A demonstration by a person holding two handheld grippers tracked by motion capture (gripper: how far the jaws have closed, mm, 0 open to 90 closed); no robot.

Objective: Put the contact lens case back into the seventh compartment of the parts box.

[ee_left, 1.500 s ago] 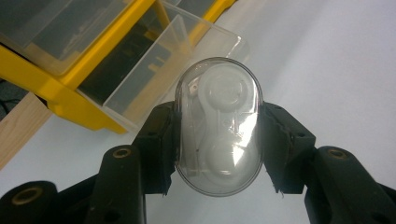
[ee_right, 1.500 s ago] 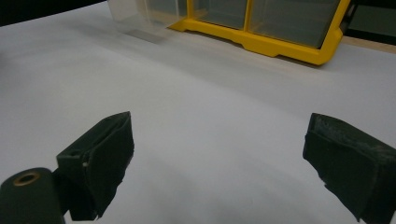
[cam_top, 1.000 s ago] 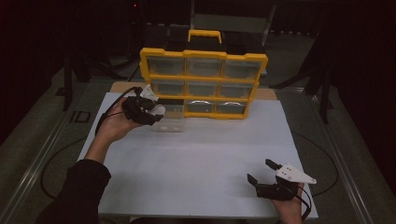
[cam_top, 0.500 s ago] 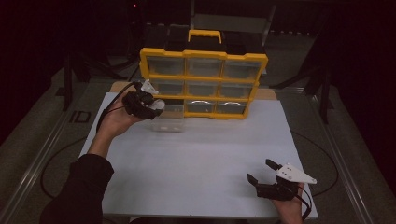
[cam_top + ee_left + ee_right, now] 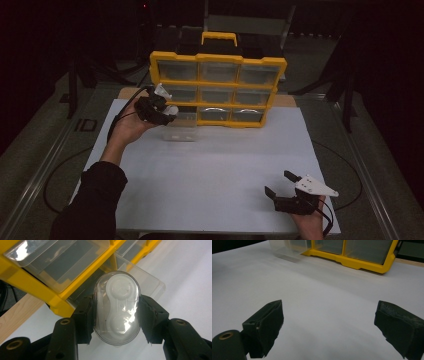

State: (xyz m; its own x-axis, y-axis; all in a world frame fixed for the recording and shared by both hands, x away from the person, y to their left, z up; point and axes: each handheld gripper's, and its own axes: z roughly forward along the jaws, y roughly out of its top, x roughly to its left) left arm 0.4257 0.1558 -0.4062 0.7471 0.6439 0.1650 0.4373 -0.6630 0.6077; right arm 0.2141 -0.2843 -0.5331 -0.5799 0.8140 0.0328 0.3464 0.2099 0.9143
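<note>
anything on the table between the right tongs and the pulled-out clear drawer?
Nothing: bare white table between the right tongs and the clear drawer, in the high view.

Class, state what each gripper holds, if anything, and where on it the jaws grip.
The left gripper clamps a clear oval case across its two long sides. The right gripper is open, holding nothing.

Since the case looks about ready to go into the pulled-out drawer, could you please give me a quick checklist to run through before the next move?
1. Left gripper clamped on both sides of the clear oval case: ok.
2. Clear drawer pulled out of the yellow organizer: ok.
3. Case directly over the drawer opening: cannot tell.
4. Drawer free of other contents: cannot tell.
5. Right gripper open, apart from the work, near the table edge: ok.
</note>
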